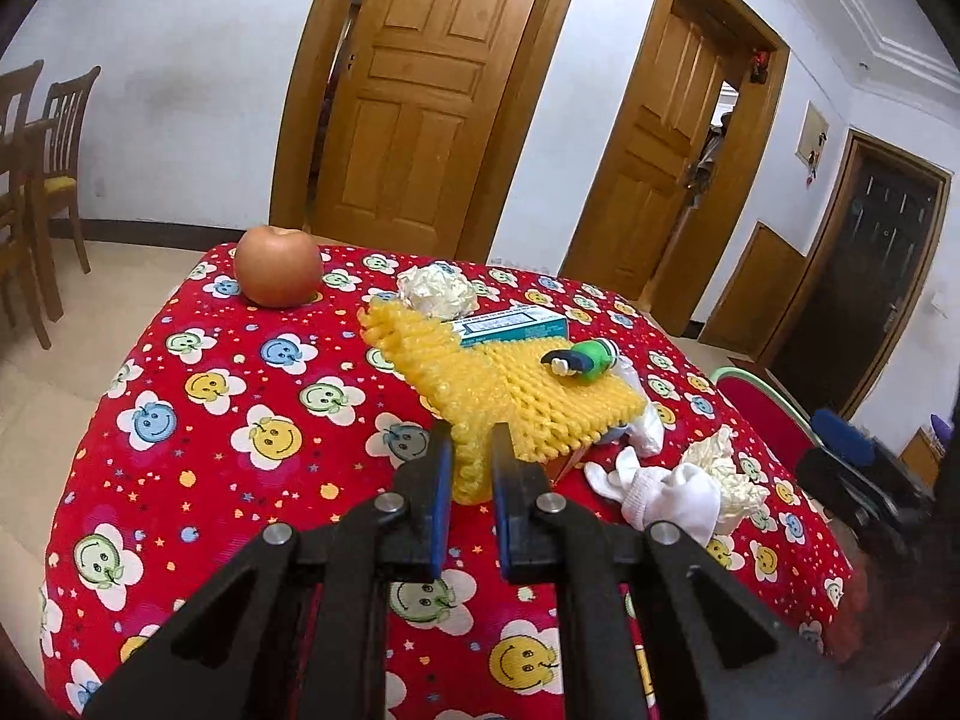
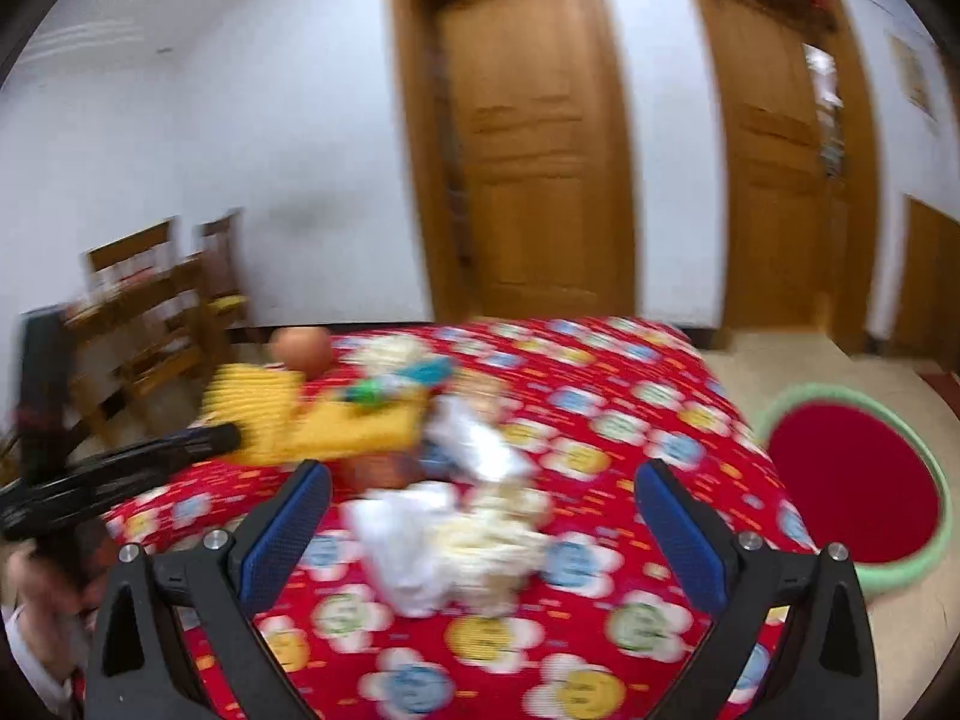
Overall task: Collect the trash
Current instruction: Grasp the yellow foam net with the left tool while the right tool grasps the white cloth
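My left gripper [image 1: 473, 441] is shut on the near corner of a yellow foam fruit net [image 1: 510, 384] that lies on the red smiley tablecloth [image 1: 210, 420]. A green toy [image 1: 585, 360] sits on the net. Crumpled white paper [image 1: 435, 291], a teal box [image 1: 510, 324] and white tissue [image 1: 678, 492] lie around it. My right gripper [image 2: 480, 498] is open and empty, hovering over crumpled white and cream paper [image 2: 456, 546]. The right wrist view is blurred. The foam net [image 2: 312, 414] and the left gripper [image 2: 216, 438] show there at left.
An apple [image 1: 277, 264] stands at the far left of the table. A green-rimmed red basket [image 2: 852, 480] sits on the floor to the right of the table. Wooden chairs [image 1: 42, 180] stand at the left, and wooden doors [image 1: 414, 96] stand behind.
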Available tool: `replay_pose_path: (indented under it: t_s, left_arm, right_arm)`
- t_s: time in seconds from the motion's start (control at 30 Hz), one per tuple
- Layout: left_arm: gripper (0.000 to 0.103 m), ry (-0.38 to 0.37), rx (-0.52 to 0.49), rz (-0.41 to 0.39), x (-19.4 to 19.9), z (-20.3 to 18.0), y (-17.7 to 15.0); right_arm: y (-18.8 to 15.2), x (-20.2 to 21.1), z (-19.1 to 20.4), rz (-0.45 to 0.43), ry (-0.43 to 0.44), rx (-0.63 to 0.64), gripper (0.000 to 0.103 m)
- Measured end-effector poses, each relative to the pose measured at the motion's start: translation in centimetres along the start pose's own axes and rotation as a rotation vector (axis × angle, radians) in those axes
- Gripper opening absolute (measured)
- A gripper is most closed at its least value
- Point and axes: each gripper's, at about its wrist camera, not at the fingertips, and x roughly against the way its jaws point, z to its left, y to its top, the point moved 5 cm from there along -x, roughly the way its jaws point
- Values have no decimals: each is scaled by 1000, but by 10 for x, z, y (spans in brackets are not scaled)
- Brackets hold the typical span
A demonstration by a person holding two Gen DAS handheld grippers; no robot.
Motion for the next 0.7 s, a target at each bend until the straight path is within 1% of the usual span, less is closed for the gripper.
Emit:
replay_pose_path:
  t_s: [0.1,0.17,0.23,0.3,0.37,0.4,0.43,0.47,0.53,0.57,0.63,0.67,0.7]
  left_arm:
    - [11,7,-10,-14,3,-1,0]
    - [11,12,-21,-23,4,-3,0]
    - [11,16,-33,-30,6,-6,-1]
    - [11,22,-52,-40,8,-10,-1]
    - [11,25,-71,-50,10,-12,-1]
    - [11,30,-85,-57,12,-15,-2]
    - [11,35,-98,-64,13,-17,-3]
    - [11,37,-108,-69,14,-19,-3]
    - [11,44,-135,-79,16,-25,-4]
    - [11,48,-147,-81,16,-27,-4]
    - [11,56,-164,-89,18,-30,-5]
    - [11,58,-171,-95,19,-31,-5]
    - [11,59,-175,-99,20,-33,-6]
  right_arm:
    - [2,4,27,-37,21,103,103]
    - [-1,0,40,-31,34,141,102]
    - [-5,-12,48,9,55,154,94]
    - [-8,-23,50,44,54,160,90]
    - [-10,-38,49,103,61,152,80]
    - [-10,-45,48,131,66,137,71]
    - [-10,-50,46,147,68,122,64]
    - [-11,-53,43,162,71,109,61]
    - [-12,-58,43,185,88,101,50]
    - [-14,-57,44,191,94,99,47]
    - [-15,-60,46,202,98,107,34]
    - [-16,-61,46,204,98,109,31]
    - [-16,-61,47,204,99,110,24]
